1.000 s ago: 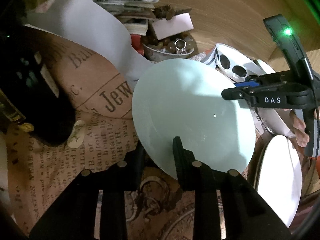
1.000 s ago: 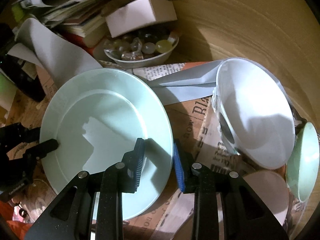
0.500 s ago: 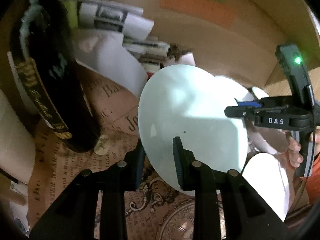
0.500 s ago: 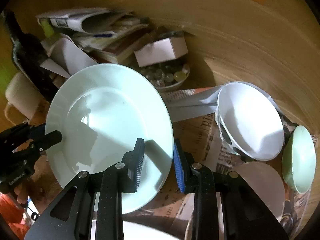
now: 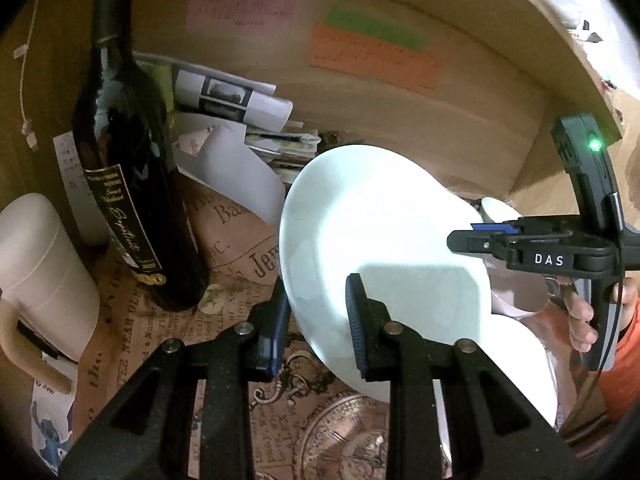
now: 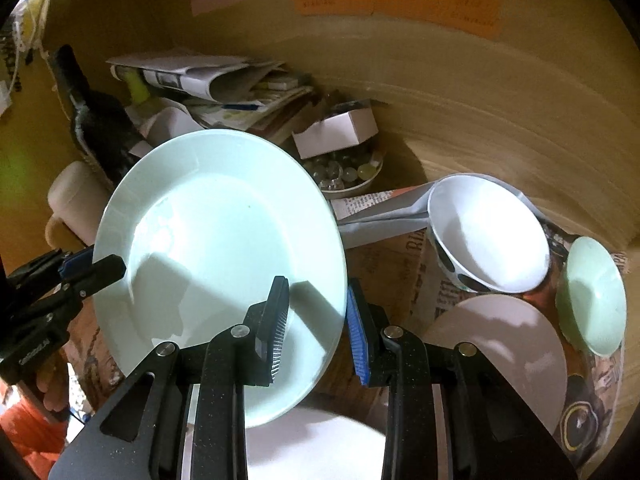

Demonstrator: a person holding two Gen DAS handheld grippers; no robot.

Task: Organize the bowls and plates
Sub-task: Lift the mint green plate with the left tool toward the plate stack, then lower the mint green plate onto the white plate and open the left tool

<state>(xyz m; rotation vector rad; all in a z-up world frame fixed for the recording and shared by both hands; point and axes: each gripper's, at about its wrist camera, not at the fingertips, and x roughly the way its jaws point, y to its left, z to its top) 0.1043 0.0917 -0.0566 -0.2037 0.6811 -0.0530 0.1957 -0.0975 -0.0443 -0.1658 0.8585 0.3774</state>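
Both grippers, left (image 5: pixel 316 312) and right (image 6: pixel 316 322), are clamping opposite rims of the pale green plate (image 6: pixel 224 248), carrying it tilted above the newspaper-covered table (image 5: pixel 224 320); keeping both hands level is preventing slippage.

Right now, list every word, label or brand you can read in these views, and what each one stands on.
"DAS": white letters on the right gripper.
"Jew", cut off by the pale green plate: on the printed table paper.
"NEAR": same paper, by the wine bottle.
Bottle's gold label: script too blurred to read.
Pink, green and orange wall notes: writing too small.
Left gripper lettering: too dark to read.
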